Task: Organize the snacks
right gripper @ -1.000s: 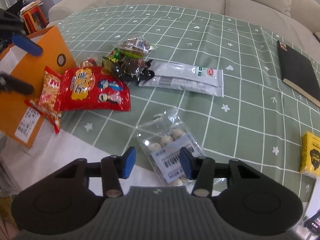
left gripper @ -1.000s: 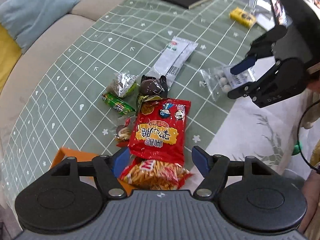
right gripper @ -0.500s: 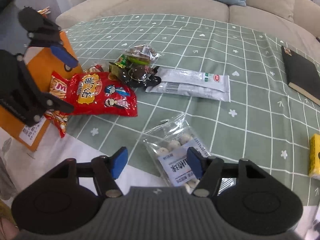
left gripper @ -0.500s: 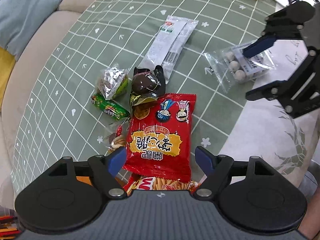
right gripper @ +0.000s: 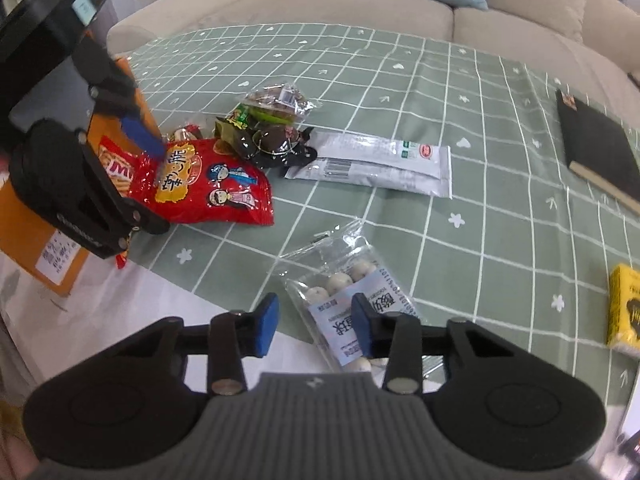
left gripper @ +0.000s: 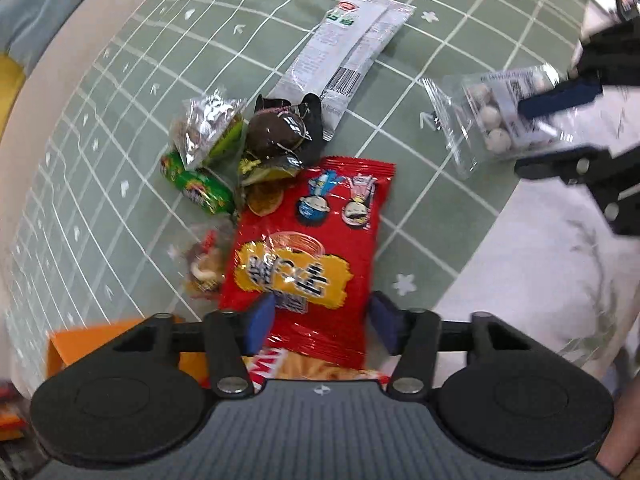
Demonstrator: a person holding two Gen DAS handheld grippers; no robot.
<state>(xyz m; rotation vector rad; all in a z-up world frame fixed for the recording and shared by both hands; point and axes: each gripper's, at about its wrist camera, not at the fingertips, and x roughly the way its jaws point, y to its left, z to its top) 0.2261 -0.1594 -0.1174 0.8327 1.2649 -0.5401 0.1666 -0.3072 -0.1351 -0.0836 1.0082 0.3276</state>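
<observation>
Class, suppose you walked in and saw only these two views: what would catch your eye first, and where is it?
The big red snack bag stands out first, lying at the near edge of the green checked tablecloth, with the left gripper closing around its lower end. Next is the clear bag of white balls to its right, between the closing fingers of the right gripper. A heap of small wrapped snacks lies just beyond the red bag.

Bright, even daylight across both views, shadows soft and faint under the packets. Glare streaks the red snack bag [left gripper: 308,248] and the clear pouch of white balls [left gripper: 500,116], which smears with motion blur in the left view. Fisheye bending curves the green grid tablecloth [right gripper: 400,92] hard at the edges; the sofa [right gripper: 360,4] blows out pale.
</observation>
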